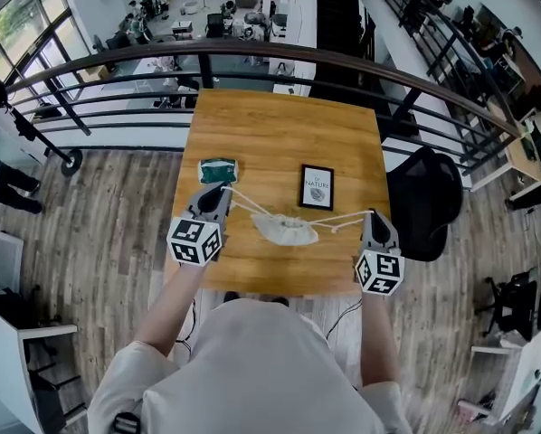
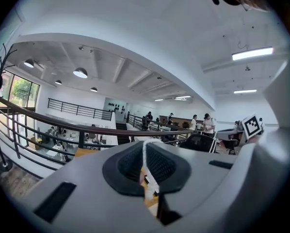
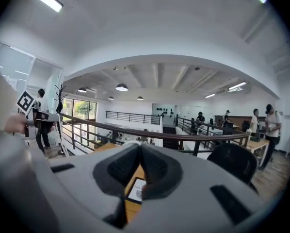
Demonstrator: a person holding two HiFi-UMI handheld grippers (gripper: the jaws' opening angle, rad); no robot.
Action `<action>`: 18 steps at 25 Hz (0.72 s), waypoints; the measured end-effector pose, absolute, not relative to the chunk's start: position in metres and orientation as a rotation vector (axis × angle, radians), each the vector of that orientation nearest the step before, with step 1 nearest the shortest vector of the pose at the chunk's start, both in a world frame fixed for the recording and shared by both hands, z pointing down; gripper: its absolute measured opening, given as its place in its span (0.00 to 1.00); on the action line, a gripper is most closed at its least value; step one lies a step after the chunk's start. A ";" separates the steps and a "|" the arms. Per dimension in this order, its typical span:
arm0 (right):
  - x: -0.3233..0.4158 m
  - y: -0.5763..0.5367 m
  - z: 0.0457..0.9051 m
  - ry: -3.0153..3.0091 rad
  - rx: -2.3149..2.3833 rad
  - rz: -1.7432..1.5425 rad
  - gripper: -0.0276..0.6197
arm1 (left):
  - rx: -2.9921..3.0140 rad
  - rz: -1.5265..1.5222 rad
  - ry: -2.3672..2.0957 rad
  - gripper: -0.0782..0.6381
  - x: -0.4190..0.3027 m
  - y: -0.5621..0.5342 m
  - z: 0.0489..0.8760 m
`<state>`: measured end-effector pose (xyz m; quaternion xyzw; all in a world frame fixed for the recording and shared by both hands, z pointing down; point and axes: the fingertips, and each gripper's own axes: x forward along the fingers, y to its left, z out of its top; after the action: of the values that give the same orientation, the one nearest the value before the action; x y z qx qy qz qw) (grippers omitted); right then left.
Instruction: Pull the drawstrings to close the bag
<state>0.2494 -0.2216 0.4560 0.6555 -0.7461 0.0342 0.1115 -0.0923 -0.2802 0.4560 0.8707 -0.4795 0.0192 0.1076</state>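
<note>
Step in hand: drawing the mouth of the bag (image 1: 284, 231) shut. The bag lies on the table (image 1: 279, 125) near its front edge, between the two tongs and apart from both.

Left tongs (image 1: 223, 192): closed on the left drawstring (image 1: 248, 203). The left gripper view shows the white cord pinched in the seam between the pads.
Right tongs (image 1: 372, 213): closed on the right drawstring (image 1: 338, 219). The jaws are together in the right gripper view, and the head view shows the cord running straight to their tips.

Both cords run out to opposite sides, near taut. The bag looks gathered and puckered; I cannot tell whether the mouth is fully cinched.

To do it well, as I judge:
- Draw the tongs apart evenly, along one line through the bag. A lopsided pull would drag the light bag across the table instead of closing it.
- Pinch firmly, since thin cord can slip through the pads.
- Pull low and level so the bag is not hoisted.
- Stop once the cloth bunches tight.
- The green packet (image 1: 218, 170) and framed card (image 1: 317, 186) lie just behind, so sweep outward, not forward.
</note>
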 end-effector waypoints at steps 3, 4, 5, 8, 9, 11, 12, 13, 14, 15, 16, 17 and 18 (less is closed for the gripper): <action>0.244 -0.218 0.455 -2.222 1.914 0.111 0.06 | 2.568 0.048 -1.396 0.10 -0.090 -0.275 0.455; 0.242 -0.217 0.455 -2.229 1.906 0.109 0.05 | 2.571 0.045 -1.392 0.10 -0.089 -0.274 0.455; 0.240 -0.217 0.455 -2.235 1.897 0.104 0.05 | 2.573 0.043 -1.389 0.10 -0.089 -0.273 0.454; 0.233 -0.212 0.455 -2.247 1.871 0.093 0.05 | 2.580 0.041 -1.380 0.10 -0.088 -0.267 0.454; 0.231 -0.210 0.455 -2.254 1.865 0.094 0.05 | 2.580 0.041 -1.379 0.10 -0.087 -0.265 0.454; 0.230 -0.209 0.454 -2.264 1.861 0.093 0.05 | 2.577 0.041 -1.381 0.10 -0.087 -0.264 0.454; 0.229 -0.209 0.453 -2.267 1.863 0.093 0.05 | 2.576 0.042 -1.382 0.10 -0.087 -0.264 0.453; 0.229 -0.210 0.453 -2.267 1.865 0.094 0.05 | 2.575 0.042 -1.382 0.10 -0.087 -0.264 0.454; 0.230 -0.210 0.453 -2.266 1.868 0.095 0.05 | 2.575 0.043 -1.382 0.10 -0.087 -0.264 0.454; 0.229 -0.210 0.454 -2.265 1.869 0.097 0.05 | 2.575 0.043 -1.381 0.10 -0.087 -0.265 0.454; 0.229 -0.210 0.455 -2.263 1.871 0.099 0.05 | 2.575 0.044 -1.380 0.10 -0.087 -0.265 0.455; 0.229 -0.210 0.455 -2.261 1.872 0.101 0.05 | 2.575 0.045 -1.379 0.10 -0.087 -0.266 0.456; 0.230 -0.210 0.456 -2.259 1.874 0.102 0.05 | 2.575 0.046 -1.377 0.10 -0.087 -0.266 0.456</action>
<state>0.2299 -0.2101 0.4558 0.6348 -0.7651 0.0346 0.1023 -0.0868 -0.2658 0.4561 0.8763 -0.4687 0.0155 0.1103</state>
